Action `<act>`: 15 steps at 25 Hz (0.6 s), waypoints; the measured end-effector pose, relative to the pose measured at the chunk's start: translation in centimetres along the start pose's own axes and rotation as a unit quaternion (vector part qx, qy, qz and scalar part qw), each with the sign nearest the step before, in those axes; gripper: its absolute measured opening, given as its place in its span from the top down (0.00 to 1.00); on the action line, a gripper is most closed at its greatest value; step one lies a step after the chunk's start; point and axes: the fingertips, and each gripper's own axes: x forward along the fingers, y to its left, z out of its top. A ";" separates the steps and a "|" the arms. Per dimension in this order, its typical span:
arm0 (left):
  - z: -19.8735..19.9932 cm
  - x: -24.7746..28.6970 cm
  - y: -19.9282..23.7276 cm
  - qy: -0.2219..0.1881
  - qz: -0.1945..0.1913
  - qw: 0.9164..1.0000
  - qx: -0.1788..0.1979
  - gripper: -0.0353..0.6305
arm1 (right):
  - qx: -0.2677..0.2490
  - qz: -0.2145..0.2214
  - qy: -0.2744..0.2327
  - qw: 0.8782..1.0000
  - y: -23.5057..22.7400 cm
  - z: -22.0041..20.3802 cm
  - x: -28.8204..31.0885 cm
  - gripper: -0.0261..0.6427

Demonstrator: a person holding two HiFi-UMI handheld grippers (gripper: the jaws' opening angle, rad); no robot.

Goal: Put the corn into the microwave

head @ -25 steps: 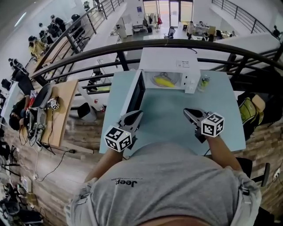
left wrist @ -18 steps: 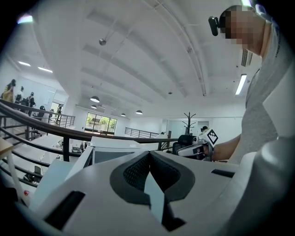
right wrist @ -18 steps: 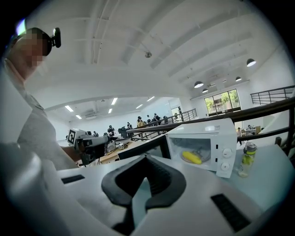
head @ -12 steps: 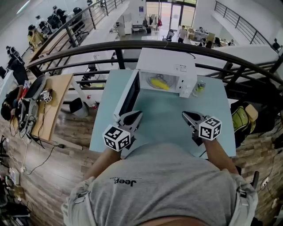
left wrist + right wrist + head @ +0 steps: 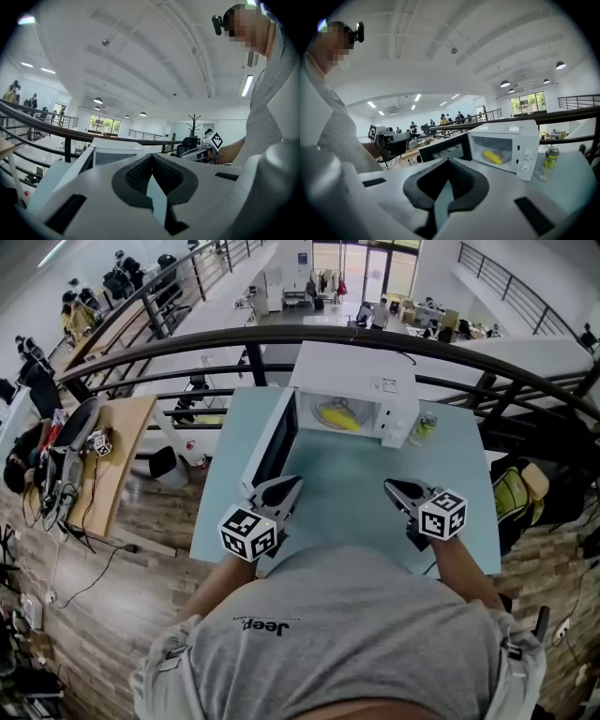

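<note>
Almost nothing has shifted over the past second: both grippers sit where they were, and only the head view has settled a little. The corn [image 5: 339, 416] already lies inside the microwave [image 5: 377, 381], at about twelve o'clock from the hands, with the door [image 5: 274, 442] swung open toward ten o'clock (so the placing looks done, and only shutting the door could remain). The left gripper [image 5: 287, 486] and right gripper [image 5: 391, 486] are held close to the body over the table [image 5: 347, 502], pointing nearly level toward the oven, each with its tongs pressed together on nothing
</note>
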 end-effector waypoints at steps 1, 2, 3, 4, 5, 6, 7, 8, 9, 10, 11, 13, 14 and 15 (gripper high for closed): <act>0.0 -0.1 0.0 0.000 0.000 1.000 0.000 0.92 | 0.000 0.000 0.001 1.000 0.0 -0.1 0.0 0.94; 0.0 -0.1 0.0 0.000 0.000 1.000 0.000 0.92 | 0.000 0.000 0.001 1.000 0.0 -0.1 0.0 0.94; 0.0 -0.2 0.1 0.000 0.001 1.000 0.000 0.92 | 0.001 -0.001 0.001 1.000 0.0 -0.1 0.0 0.94; 0.0 -0.2 0.2 0.000 0.001 1.000 -0.001 0.92 | 0.002 -0.002 0.001 1.000 0.0 -0.1 0.0 0.94; 0.0 -0.2 0.3 0.000 0.002 1.000 -0.001 0.92 | 0.003 -0.003 0.001 1.000 0.0 -0.1 0.0 0.94; -0.1 -0.2 0.4 0.001 0.002 1.000 -0.001 0.92 | 0.003 -0.003 0.002 1.000 -0.1 -0.1 0.0 0.94; -0.1 -0.3 0.4 0.001 0.002 1.000 -0.002 0.92 | 0.003 -0.003 0.002 1.000 -0.1 -0.2 0.1 0.94; -0.2 -0.3 0.4 0.001 0.002 1.000 -0.002 0.92 | 0.003 -0.003 0.002 1.000 -0.1 -0.2 0.1 0.94; -0.2 -0.3 0.4 0.002 0.002 1.000 -0.002 0.92 | 0.002 -0.003 0.003 1.000 -0.1 -0.2 0.1 0.94; -0.2 -0.2 0.4 0.002 0.002 1.000 -0.002 0.92 | 0.002 -0.002 0.003 1.000 -0.1 -0.2 0.1 0.94; -0.2 -0.2 0.3 0.002 0.001 1.000 -0.002 0.92 | 0.001 -0.002 0.003 1.000 0.0 -0.2 0.2 0.94; -0.2 0.0 0.3 0.003 0.000 1.000 -0.002 0.92 | -0.002 -0.001 0.004 1.000 0.0 -0.2 0.3 0.94; -0.2 0.0 0.3 0.003 0.000 1.000 -0.002 0.92 | -0.002 0.000 0.005 1.000 0.0 -0.2 0.3 0.94; -0.2 0.0 0.3 0.003 0.000 1.000 -0.003 0.92 | -0.002 0.000 0.006 1.000 0.0 -0.3 0.3 0.94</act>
